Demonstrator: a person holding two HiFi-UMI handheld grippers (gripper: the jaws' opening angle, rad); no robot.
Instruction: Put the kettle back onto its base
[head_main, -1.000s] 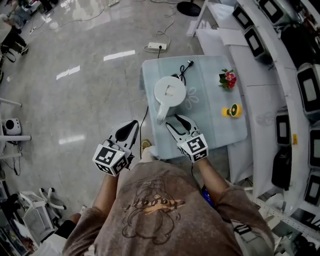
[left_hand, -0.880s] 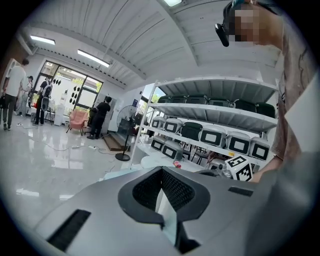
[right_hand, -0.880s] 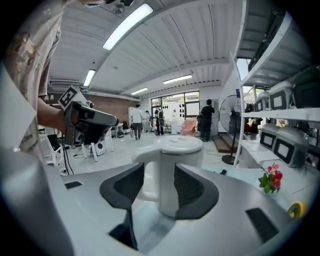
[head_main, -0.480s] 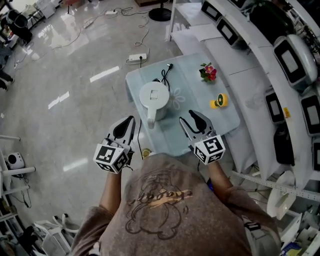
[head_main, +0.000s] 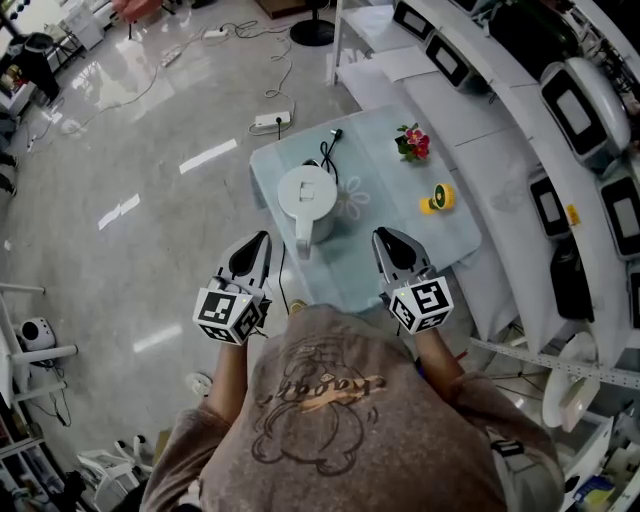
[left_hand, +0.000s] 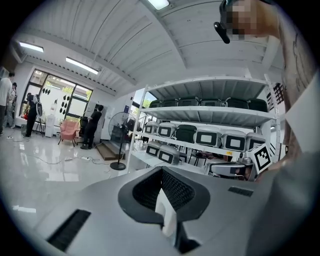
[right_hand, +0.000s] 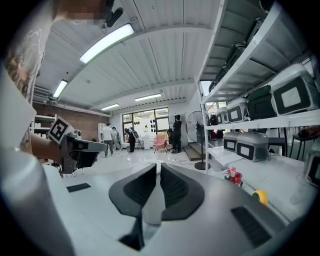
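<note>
A white kettle (head_main: 308, 193) stands on the pale blue tablecloth (head_main: 375, 255), its handle (head_main: 303, 240) turned toward me. Its base is hidden beneath it; a black cord (head_main: 335, 135) runs off behind. My left gripper (head_main: 260, 243) hovers beyond the table's left edge with its jaws together and nothing in them, seen also in the left gripper view (left_hand: 162, 172). My right gripper (head_main: 388, 240) hangs over the table's near right part, apart from the handle. Its jaws (right_hand: 159, 170) are closing to a thin slit with nothing between them.
A small flower pot (head_main: 413, 143) and a yellow object (head_main: 438, 202) sit on the cloth's right side. A power strip (head_main: 272, 120) lies on the floor behind the table. White shelves (head_main: 560, 110) with boxed devices run along the right.
My right gripper drew back from beside the kettle handle to the right, and its open jaws came together. The left gripper shifted only a little.
</note>
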